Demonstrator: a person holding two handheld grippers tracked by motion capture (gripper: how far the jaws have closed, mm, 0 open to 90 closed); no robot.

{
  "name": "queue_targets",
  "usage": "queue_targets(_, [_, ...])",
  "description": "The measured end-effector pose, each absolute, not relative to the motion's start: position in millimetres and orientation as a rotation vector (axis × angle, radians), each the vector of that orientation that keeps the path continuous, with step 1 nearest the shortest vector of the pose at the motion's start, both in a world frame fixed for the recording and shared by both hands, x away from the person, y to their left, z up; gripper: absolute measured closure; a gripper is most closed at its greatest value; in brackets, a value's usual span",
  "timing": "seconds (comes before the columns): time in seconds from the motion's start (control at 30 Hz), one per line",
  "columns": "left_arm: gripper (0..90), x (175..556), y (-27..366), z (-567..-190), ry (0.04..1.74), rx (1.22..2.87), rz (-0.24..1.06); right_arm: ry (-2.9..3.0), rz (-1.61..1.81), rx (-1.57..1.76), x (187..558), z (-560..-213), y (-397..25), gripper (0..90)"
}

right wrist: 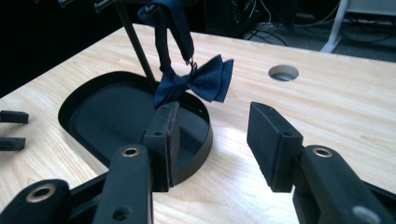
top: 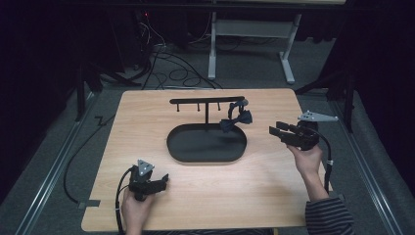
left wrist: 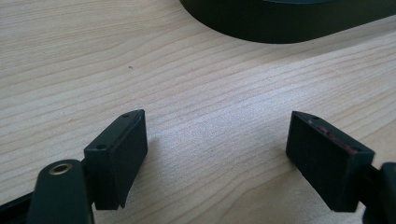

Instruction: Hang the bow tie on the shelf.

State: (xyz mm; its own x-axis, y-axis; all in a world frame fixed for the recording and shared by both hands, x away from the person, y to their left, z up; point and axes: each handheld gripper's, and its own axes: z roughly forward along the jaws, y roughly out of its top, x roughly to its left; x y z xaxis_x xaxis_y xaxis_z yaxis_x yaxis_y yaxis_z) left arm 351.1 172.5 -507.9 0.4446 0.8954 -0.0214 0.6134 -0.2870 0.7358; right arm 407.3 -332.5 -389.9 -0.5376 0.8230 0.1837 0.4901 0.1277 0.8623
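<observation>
Dark room, pale wood tabletop (top: pixel 147 127): navy bow tie (right wrist: pixel 198 81) hangs by its strap from the black rack (top: pixel 205 101) over the oval tray (top: pixel 205 157), right gripper (right wrist: pixel 212 135) fingers spread and aimed at it for a likely grasp, left gripper (left wrist: pixel 217 149) parked low, fingers open, empty.

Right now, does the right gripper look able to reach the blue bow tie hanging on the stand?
Probably yes. The right gripper is open and faces the bow tie, which hangs free over the tray's edge, with nothing between them.
</observation>
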Motion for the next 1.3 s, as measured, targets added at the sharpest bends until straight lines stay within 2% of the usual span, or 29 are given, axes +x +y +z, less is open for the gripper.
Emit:
queue_targets(0.83, [21.0,351,172,-508,1.261,2.013,0.528,2.065,1.409,1.324,388,-419,-342,55.7])
queue_targets(1.3, [21.0,351,172,-508,1.261,2.013,0.528,2.116,1.407,1.369,379,-452,-336,55.0])
